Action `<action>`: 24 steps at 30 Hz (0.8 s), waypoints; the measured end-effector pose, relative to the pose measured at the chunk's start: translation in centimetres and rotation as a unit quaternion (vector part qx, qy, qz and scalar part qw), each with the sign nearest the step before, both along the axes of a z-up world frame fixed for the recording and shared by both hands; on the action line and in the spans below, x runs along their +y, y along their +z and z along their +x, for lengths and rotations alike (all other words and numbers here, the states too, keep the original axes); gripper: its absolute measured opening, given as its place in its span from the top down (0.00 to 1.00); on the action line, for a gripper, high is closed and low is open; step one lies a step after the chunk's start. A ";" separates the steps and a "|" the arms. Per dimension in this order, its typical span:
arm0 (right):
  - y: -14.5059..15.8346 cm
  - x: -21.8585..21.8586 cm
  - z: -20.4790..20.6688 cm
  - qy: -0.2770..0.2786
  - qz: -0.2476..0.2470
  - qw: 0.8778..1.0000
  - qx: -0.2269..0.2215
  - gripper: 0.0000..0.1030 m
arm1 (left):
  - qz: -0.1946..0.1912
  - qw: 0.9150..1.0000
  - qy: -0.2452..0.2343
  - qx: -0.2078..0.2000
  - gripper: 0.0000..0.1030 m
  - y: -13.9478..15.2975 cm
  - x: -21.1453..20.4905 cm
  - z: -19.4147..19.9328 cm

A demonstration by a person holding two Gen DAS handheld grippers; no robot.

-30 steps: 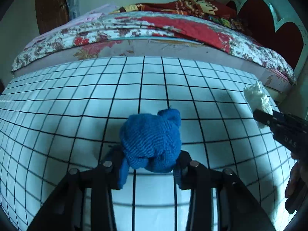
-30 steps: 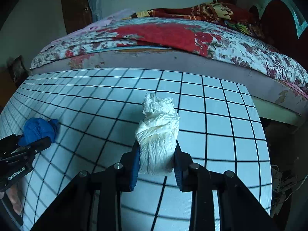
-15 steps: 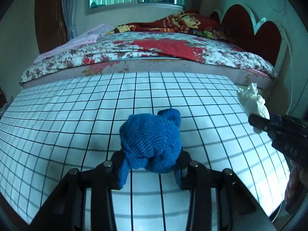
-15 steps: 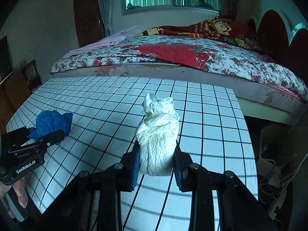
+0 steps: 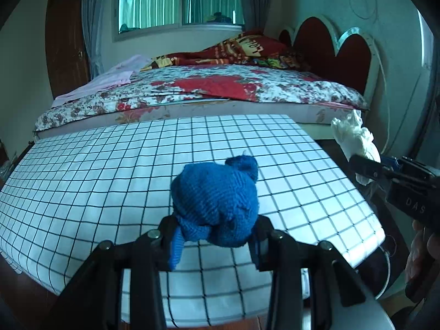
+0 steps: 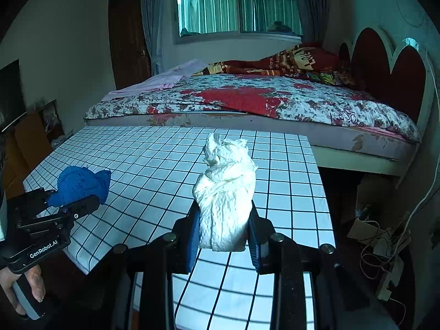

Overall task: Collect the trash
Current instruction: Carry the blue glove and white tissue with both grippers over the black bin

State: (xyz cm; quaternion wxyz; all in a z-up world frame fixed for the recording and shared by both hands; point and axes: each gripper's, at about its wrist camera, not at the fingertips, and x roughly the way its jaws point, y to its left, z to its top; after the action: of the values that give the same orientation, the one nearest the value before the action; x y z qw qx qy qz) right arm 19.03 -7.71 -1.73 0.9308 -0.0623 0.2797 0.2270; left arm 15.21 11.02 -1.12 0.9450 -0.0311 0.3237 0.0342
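Note:
My left gripper (image 5: 214,236) is shut on a balled-up blue knitted cloth (image 5: 217,203), held in the air above the near part of the white grid-patterned table (image 5: 110,170). My right gripper (image 6: 224,236) is shut on a crumpled white paper wad (image 6: 225,192), held above the table's near right part. In the left wrist view the white wad (image 5: 354,140) and the right gripper (image 5: 365,165) show at the right, past the table's right edge. From the right wrist camera the blue cloth (image 6: 82,184) and the left gripper (image 6: 71,200) sit at the lower left, with a hand (image 6: 24,288) on the handle.
A bed (image 6: 247,101) with a floral cover and red blanket runs along the table's far side, with a red scalloped headboard (image 6: 390,82) at the right. Cables and a power strip (image 6: 382,250) lie on the floor to the table's right. A dark door (image 6: 126,33) stands behind.
Both grippers have pulled back and risen, so more of the table, its near edge and the room show. The blue cloth and the white wad stay gripped.

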 end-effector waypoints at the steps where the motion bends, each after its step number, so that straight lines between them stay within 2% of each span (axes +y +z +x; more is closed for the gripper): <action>1: 0.0 0.0 0.0 0.000 0.000 1.000 0.000 0.69 | -0.001 1.000 -0.003 -0.001 0.62 0.2 -0.5 -0.5; 13: 0.9 -8.3 -6.1 -0.061 0.025 0.998 -0.008 0.69 | -0.009 0.997 -0.076 -0.014 0.62 0.9 -7.8 -3.9; 24: 0.2 -17.4 -11.1 -0.145 0.030 0.989 -0.008 0.69 | -0.013 0.985 -0.172 -0.014 0.62 0.6 -16.7 -5.2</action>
State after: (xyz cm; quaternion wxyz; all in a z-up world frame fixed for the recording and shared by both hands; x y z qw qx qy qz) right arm 7.91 -25.12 -1.49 0.9574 0.0055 0.2716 0.0976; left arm 10.01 -5.68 -0.54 0.9408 0.0123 0.3113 -0.1336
